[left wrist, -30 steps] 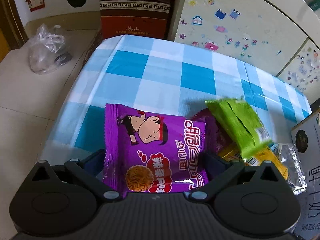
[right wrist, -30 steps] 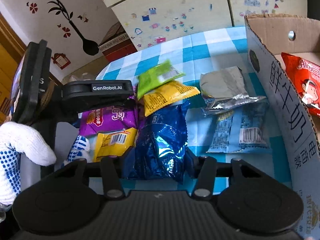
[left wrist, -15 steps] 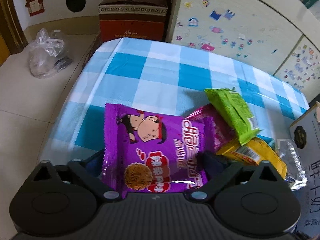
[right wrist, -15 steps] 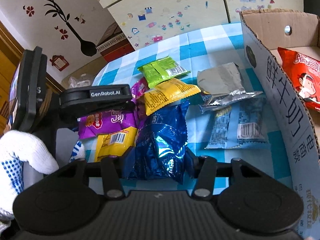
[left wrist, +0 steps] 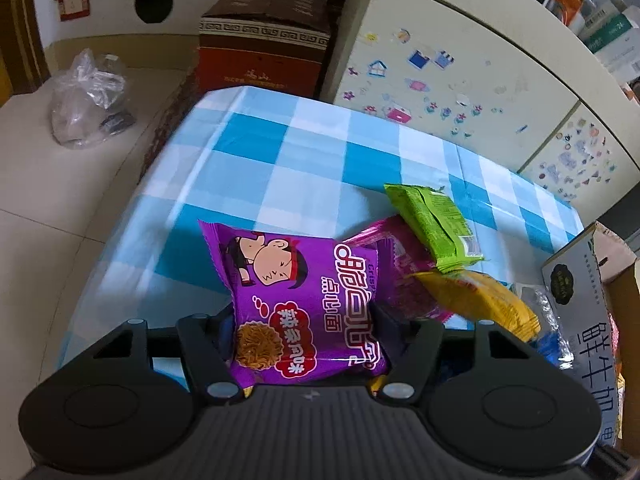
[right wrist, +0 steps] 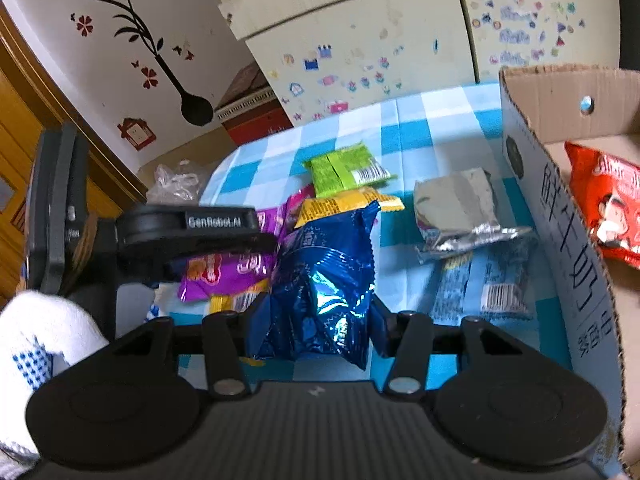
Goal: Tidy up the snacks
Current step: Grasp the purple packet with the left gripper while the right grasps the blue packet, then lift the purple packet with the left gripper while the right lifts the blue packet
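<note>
Two close, downward-angled wrist views sharing the checkered table (left wrist: 256, 168) (right wrist: 408, 136).

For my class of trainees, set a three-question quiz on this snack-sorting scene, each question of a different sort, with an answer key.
1. True or false: the right gripper is closed on a red packet.
2. Which packet sits between the fingers of the left gripper? A) green B) purple C) silver
3. Fill in: the only snack seen inside the cardboard box is coloured ____.

Key:
1. False. It is shut on the dark blue packet.
2. B, the purple packet; the jaws have just been closing and now pinch it.
3. Red: the red packet lies in the box.
</note>
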Available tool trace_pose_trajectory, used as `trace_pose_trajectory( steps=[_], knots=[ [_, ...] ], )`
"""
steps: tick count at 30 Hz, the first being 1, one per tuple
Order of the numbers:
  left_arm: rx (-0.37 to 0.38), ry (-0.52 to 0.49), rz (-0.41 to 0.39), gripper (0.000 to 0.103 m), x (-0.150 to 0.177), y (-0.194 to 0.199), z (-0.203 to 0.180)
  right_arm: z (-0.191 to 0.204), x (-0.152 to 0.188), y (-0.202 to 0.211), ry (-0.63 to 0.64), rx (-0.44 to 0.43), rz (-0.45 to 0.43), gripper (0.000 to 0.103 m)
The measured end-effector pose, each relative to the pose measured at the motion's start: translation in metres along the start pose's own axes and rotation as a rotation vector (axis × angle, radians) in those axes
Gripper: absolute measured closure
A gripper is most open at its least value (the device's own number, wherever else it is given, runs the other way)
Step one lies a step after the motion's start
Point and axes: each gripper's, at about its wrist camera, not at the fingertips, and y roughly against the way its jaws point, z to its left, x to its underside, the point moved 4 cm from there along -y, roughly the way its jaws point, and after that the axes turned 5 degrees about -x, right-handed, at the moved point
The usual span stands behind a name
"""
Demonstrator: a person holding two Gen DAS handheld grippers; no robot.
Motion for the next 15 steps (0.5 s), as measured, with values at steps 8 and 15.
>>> trace_pose_trajectory(
  steps=[8, 15],
  knots=[
    [-0.015, 0.023, -0.09, 0.032, 0.004, 0.027, 0.013, 0.011, -0.005, 0.011, 0.04, -0.018, -0.038, 0.052],
    [0.005, 0.057, -0.124, 0.033, 0.018, 0.049, 0.021, 0.019, -0.006, 0.019, 0.067, -0.029, -0.059, 0.052]
  ],
)
